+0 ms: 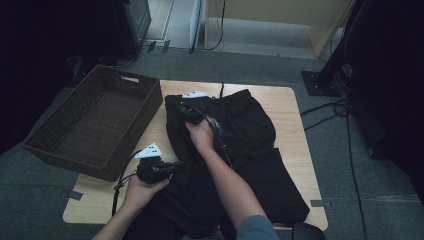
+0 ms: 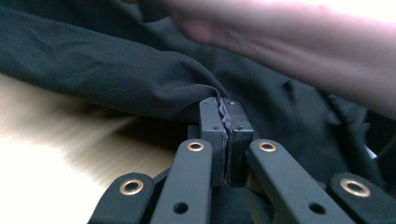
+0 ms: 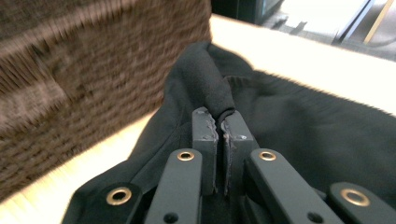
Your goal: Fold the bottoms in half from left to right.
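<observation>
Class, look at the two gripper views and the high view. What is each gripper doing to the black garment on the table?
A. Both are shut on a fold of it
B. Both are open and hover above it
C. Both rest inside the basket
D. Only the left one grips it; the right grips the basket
A: the left gripper and the right gripper each pinch a fold of the black garment between closed jaws, beside the wicker basket.

Both the left gripper (image 2: 223,108) and the right gripper (image 3: 218,122) have jaws clamped together, forearms crossing.
</observation>
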The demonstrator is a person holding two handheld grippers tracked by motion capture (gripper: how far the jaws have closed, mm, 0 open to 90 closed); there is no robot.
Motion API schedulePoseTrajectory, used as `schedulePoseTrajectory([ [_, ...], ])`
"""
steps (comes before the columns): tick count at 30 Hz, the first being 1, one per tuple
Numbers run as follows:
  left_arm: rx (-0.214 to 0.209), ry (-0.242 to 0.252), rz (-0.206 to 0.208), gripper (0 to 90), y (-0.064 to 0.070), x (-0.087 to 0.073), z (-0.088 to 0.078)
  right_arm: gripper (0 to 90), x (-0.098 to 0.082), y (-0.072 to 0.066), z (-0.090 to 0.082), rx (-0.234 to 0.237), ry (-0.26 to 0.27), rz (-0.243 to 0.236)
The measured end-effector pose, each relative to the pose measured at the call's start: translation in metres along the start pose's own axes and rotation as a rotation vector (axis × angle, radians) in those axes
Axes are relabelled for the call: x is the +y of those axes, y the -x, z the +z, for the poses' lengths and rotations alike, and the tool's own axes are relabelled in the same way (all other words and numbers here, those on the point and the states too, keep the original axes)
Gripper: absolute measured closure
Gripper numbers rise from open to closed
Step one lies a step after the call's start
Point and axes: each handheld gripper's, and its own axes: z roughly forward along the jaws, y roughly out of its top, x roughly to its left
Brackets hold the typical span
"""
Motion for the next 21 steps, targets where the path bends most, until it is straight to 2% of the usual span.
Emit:
schedulePoseTrajectory([
  [2, -0.026, 0.000, 0.032, 89.6, 0.011, 0.011, 0.010, 86.2, 0.006, 0.012, -0.014, -0.005, 0.009, 0.000],
  [5, -0.051, -0.020, 0.069, 89.6, 0.024, 0.024, 0.029, 86.2, 0.008, 0.036, -0.036, -0.007, 0.019, 0.032],
  [9, -0.075, -0.040, 0.083, 89.5, 0.037, 0.034, 0.055, 86.2, 0.001, 0.067, -0.065, -0.048, 0.034, 0.054],
  [11, -0.074, -0.059, 0.099, 89.6, 0.044, 0.035, 0.068, 86.1, -0.006, 0.082, -0.078, -0.071, 0.032, 0.065],
  [13, -0.064, -0.093, 0.108, 89.5, 0.046, 0.034, 0.083, 86.2, -0.014, 0.097, -0.088, -0.102, 0.022, 0.075],
  [16, -0.048, -0.143, 0.094, 89.5, 0.043, 0.029, 0.105, 86.1, -0.029, 0.116, -0.097, -0.138, -0.006, 0.100],
  [21, -0.019, -0.223, 0.101, 89.3, 0.037, 0.018, 0.131, 86.0, -0.054, 0.138, -0.093, -0.188, -0.080, 0.125],
])
